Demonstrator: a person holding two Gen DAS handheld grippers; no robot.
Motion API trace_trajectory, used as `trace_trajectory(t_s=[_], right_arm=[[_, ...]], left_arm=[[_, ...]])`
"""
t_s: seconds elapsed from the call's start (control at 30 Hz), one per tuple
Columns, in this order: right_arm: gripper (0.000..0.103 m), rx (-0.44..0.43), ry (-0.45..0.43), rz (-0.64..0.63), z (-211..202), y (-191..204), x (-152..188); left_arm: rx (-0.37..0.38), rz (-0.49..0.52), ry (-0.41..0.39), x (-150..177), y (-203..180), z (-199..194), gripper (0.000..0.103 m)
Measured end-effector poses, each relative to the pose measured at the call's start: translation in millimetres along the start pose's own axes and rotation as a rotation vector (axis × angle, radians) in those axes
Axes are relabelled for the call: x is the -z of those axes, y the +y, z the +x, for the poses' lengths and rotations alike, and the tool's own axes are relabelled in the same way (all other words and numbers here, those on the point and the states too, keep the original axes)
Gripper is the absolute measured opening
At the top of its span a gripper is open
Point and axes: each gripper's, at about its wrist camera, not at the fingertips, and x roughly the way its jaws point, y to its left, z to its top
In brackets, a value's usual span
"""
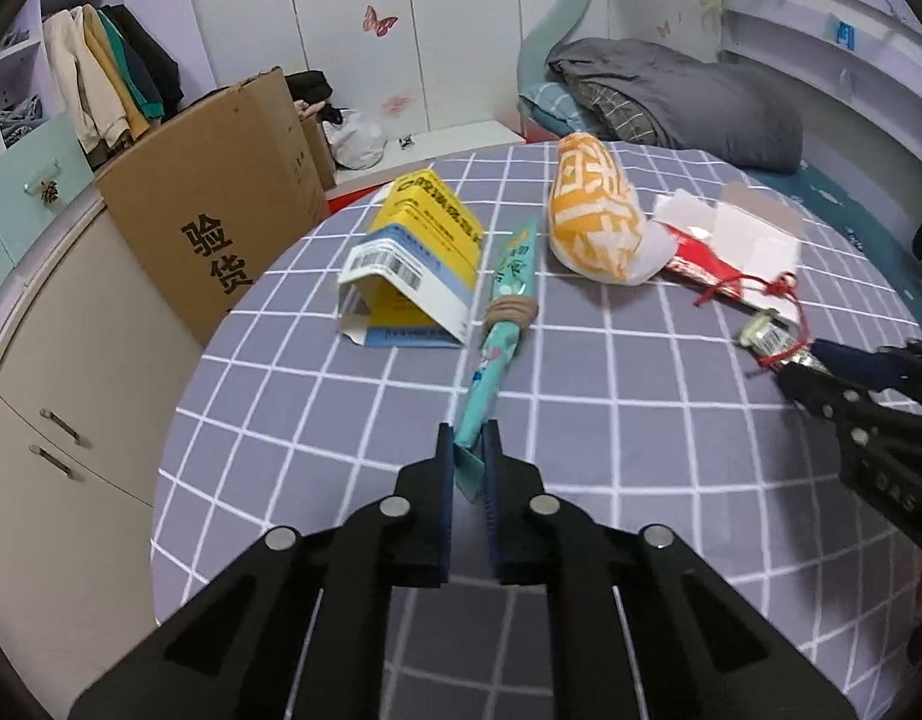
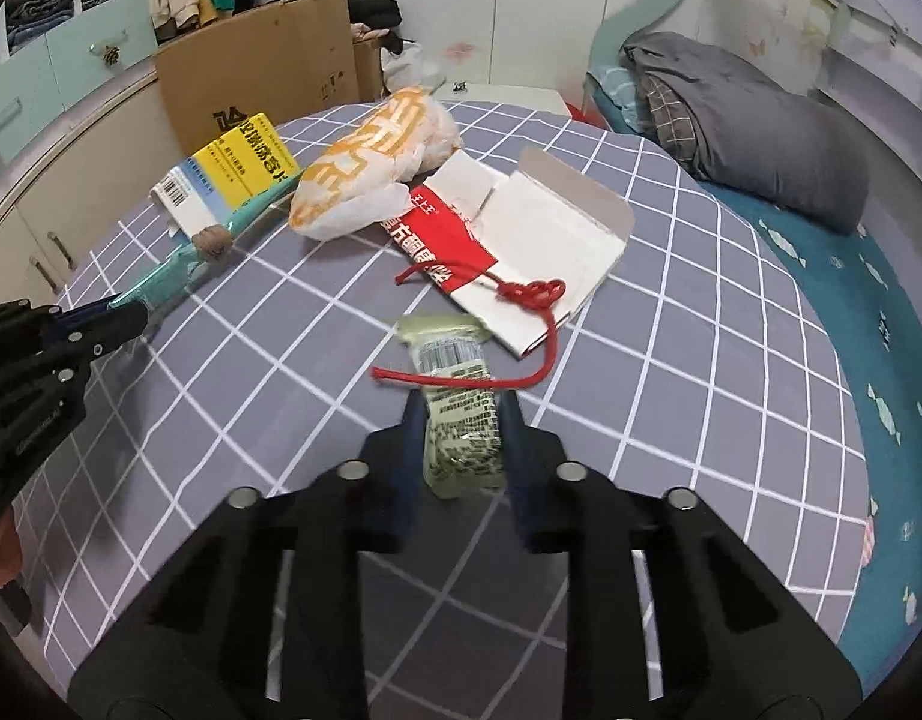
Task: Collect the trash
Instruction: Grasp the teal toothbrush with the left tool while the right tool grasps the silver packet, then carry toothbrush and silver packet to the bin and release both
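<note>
A tall brown cardboard box (image 1: 221, 204) leaned beside pale cabinets (image 1: 59, 420); a grey folded quilt (image 1: 689, 102) lay behind.

We count five pieces of trash on the grey checked cloth (image 1: 581, 372): one yellow-and-blue cardboard medicine box (image 1: 416, 258), one long teal wrapper bound with a tan band (image 1: 500, 324), one orange-and-white patterned plastic bag (image 1: 593, 210), one opened red-and-white flat carton with a red cord (image 2: 521, 240), and one pale green printed packet (image 2: 461, 414). We see two black two-finger grippers, left (image 1: 468, 444) and right (image 2: 461, 420). Behind stand two brown cardboard boxes, the larger (image 1: 221, 204) in front, and one folded grey blanket (image 1: 689, 102).
</note>
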Motion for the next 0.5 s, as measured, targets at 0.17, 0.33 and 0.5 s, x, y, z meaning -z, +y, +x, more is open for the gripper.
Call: trace_trajectory(t_s=[0.17,0.33,0.5], right_arm=[[0.019,-0.078,-0.003,0.059,-13,-1,13],[0.019,-0.151,-0.013,0.091,-33,13,24],[0.019,-0.206,-0.040,0.074,-59,43,29]], left_arm=[[0.048,-0.029,-0.021,11,-1,-21,0.008],[0.081,-0.062,-0.051,28,1,-50,0.008],[0.098,-0.104,-0.068,49,15,-78,0.008]])
